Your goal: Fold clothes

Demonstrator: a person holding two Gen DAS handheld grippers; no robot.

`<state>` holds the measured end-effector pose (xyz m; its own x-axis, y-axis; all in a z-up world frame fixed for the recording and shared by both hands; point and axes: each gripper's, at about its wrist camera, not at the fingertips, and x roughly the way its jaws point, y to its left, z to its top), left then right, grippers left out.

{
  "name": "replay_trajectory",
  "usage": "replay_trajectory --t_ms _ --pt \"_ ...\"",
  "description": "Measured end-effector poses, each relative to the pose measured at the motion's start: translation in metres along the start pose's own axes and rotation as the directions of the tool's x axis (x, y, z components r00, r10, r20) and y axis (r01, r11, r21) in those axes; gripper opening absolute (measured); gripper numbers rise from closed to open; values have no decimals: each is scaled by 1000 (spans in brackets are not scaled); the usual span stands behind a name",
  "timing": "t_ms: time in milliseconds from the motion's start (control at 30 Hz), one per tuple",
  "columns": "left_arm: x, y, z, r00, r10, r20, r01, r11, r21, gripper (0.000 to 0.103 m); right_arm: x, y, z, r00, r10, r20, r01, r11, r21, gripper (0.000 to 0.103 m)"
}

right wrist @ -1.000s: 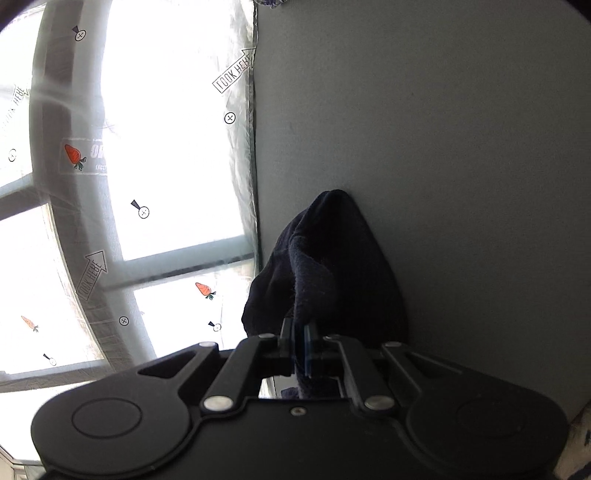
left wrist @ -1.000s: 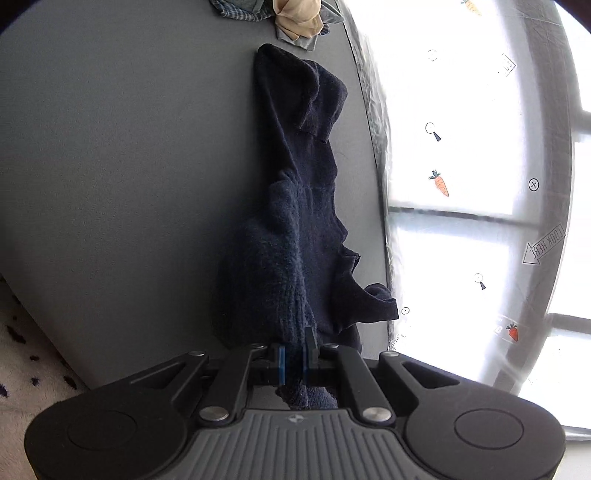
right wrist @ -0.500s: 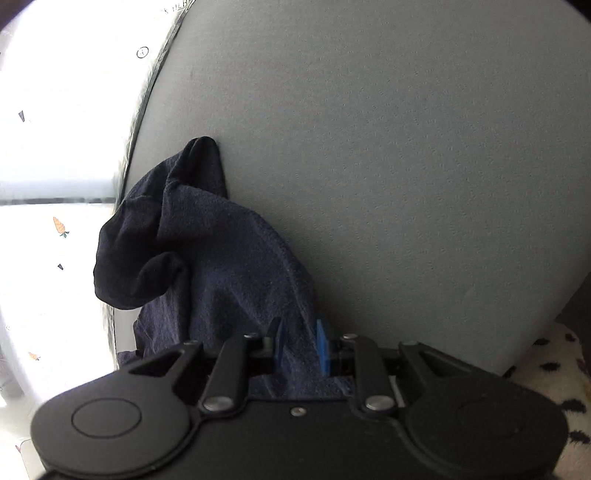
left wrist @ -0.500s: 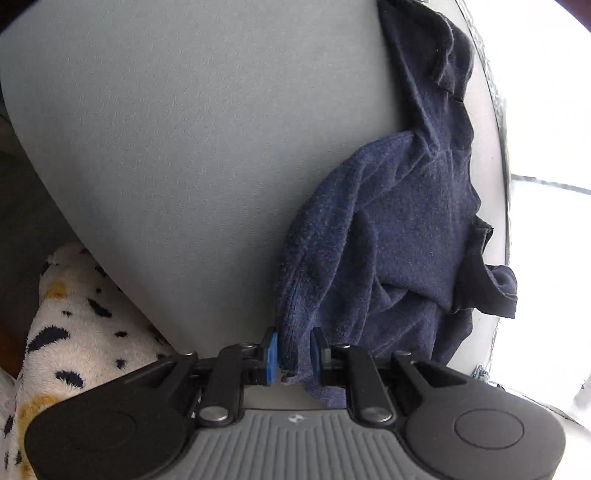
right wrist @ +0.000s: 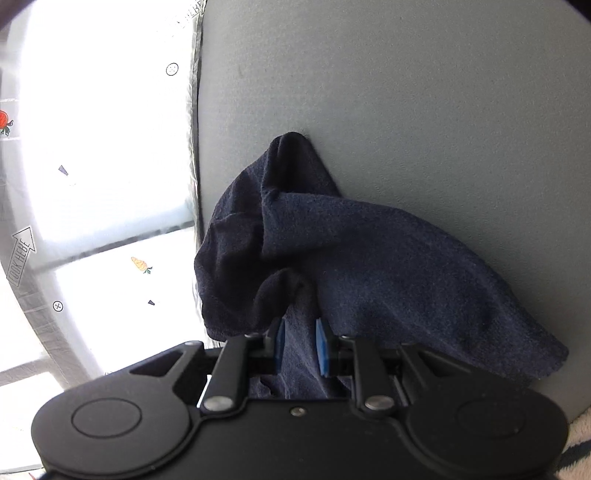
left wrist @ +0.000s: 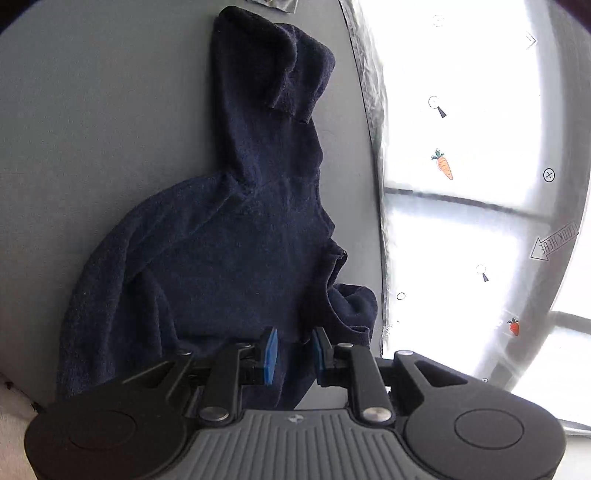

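A dark navy fleece garment (left wrist: 240,240) lies crumpled on a grey padded surface (left wrist: 92,110), running from the near edge up along the surface's right side. My left gripper (left wrist: 293,339) hovers at its near end, jaws opening; the cloth lies between and under the blue pads (left wrist: 271,354), which do not press it. In the right wrist view the same garment (right wrist: 388,258) bunches in a fold on the grey surface (right wrist: 406,92). My right gripper (right wrist: 298,328) stands open over its near edge, with cloth between the separated pads (right wrist: 322,347).
A bright white plastic sheet with carrot prints (left wrist: 461,221) borders the grey surface; it is on the left in the right wrist view (right wrist: 103,147). Spotted plush fabric (right wrist: 580,443) shows at the near corner. More clothing (left wrist: 273,3) peeks in at the far end.
Both grippers, shut on the garment a second ago, have let go and their pads now stand apart. The garment has dropped and spread onto the grey surface. Both hands have shifted sideways.
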<state>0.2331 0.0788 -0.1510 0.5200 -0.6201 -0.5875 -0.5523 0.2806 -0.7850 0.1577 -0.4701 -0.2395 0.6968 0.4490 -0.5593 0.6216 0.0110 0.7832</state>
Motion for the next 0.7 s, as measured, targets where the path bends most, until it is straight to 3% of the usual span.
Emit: replay_trajectory --t_ms 133,300,433,533,700 --pt "49 -40 19 998 -7 -58 10 999 52 27 25 40 11 999 30 -10 -31 999 -42 29" --pt "135 -100 39 989 47 -144 -29 992 127 28 76 97 25 999 14 -38 -18 993 -118 32" --pt "192 -129 50 975 133 -180 -104 981 163 28 124 137 33 995 -72 -62 61 984 -169 37" --pt "225 -132 62 964 163 -210 -137 981 135 29 156 154 35 984 -164 -74 144 964 -225 38" --pt "267 -134 75 939 245 -241 -208 964 168 41 187 159 34 963 -256 -82 225 935 -274 40"
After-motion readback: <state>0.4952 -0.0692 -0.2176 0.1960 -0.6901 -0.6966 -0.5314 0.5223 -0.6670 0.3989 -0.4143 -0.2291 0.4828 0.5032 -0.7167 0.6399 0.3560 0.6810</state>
